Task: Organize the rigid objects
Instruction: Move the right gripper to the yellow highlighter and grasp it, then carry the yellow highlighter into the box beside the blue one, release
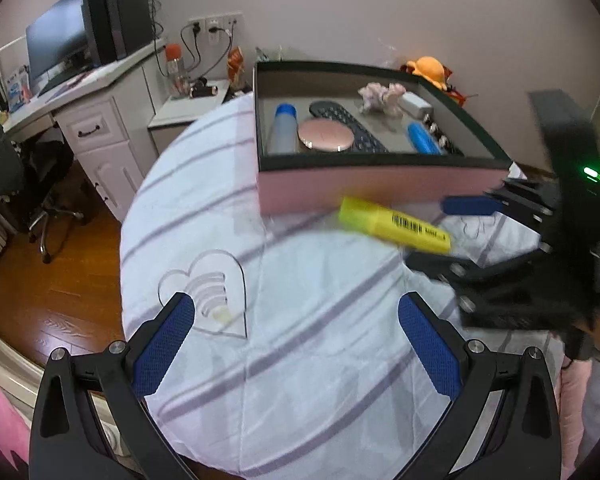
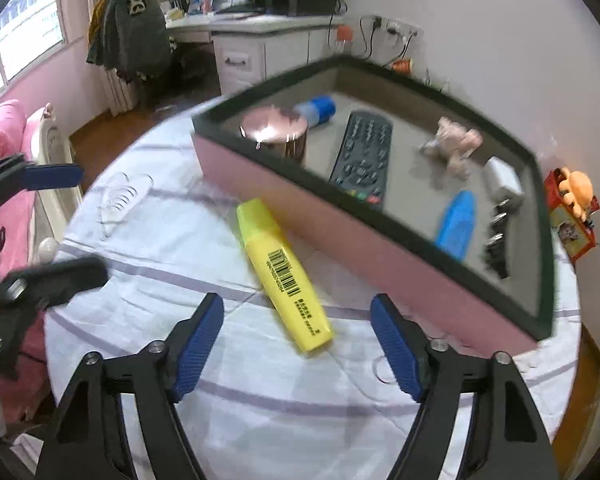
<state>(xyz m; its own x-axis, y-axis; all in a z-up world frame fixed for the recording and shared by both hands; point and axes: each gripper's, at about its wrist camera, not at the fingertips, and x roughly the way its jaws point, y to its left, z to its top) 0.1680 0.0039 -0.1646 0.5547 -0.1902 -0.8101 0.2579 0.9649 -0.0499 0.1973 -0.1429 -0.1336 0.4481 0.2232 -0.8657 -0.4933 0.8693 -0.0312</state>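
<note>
Right gripper (image 2: 296,344), jaws apart, should straddle the yellow highlighter (image 2: 282,270) at twelve o'clock, squarely across its barrel; left gripper (image 1: 296,344) idles apart too.

A: Where could a tool pass on the counter (image 1: 300,360)?

B: Over the bare striped cloth in front of the left tool (image 1: 296,328), spread wide apart. Only the flat heart-shaped acrylic piece (image 1: 208,292) lies there.

A: And on the right side?

B: The pink box (image 2: 340,240) walls off the far side. The yellow highlighter (image 2: 284,272) lies just beside that wall, ahead of the right tool (image 2: 296,344), whose fingers stand apart with nothing between them.

A: Inside the box?

B: Crowded: remote control (image 2: 364,152), round compact (image 2: 274,130), blue case (image 2: 456,224). There is grey floor showing between the remote and the blue case.
</note>
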